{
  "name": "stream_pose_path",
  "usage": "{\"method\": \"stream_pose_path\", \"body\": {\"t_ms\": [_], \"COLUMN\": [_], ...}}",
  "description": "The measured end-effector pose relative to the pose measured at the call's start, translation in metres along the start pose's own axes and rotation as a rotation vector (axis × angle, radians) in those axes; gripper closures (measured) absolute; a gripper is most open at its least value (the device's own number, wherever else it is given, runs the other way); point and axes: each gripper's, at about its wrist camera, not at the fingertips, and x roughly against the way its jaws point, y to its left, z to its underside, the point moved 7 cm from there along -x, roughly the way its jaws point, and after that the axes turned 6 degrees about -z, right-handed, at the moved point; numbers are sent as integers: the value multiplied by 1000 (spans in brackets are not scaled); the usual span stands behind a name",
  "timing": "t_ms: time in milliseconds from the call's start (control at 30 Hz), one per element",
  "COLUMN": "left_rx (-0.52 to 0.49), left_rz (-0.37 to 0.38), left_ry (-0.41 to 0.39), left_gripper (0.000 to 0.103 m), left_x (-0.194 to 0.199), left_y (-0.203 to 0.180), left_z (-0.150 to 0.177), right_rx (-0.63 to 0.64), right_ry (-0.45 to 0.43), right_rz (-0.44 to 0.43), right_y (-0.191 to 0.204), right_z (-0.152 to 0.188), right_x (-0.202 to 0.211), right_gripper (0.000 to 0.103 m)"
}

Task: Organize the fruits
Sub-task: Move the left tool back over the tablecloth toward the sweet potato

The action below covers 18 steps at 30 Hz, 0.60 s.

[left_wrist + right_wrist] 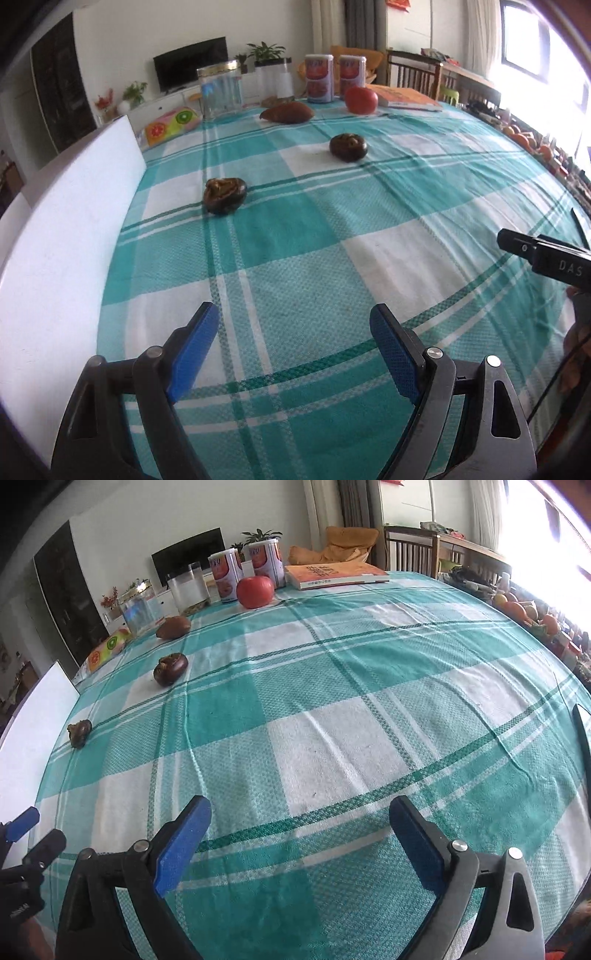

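Note:
Two dark brown wrinkled fruits lie on the teal checked tablecloth: the near one (224, 195) (79, 732) and the far one (348, 147) (170, 669). A brown pointed fruit (287, 112) (173, 627) and a red tomato (361, 99) (255, 592) lie farther back. My left gripper (293, 347) is open and empty, well short of the near fruit. My right gripper (300, 834) is open and empty over bare cloth, far from all fruit. Part of the right gripper (546, 258) shows at the left view's right edge.
A white board (62, 229) stands along the table's left edge. At the back stand two red cans (334, 75), clear jars (221, 88), an orange book (406, 98) and a fruit-print packet (170, 125). Oranges (517, 609) lie off the table's right side.

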Motion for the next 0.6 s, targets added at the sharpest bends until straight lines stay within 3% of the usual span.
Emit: {"method": "stream_pose_path", "body": {"t_ms": [233, 600], "left_rx": [74, 72], "left_rz": [34, 24], "left_ry": [58, 67], "left_gripper": [15, 9], "left_x": [-13, -15], "left_y": [9, 9], "left_z": [4, 5], "right_rx": [35, 67], "right_ry": [25, 46], "right_rz": [19, 50], "right_y": [3, 5], "right_z": [2, 6], "right_x": [-6, -9], "right_gripper": [0, 0]}}
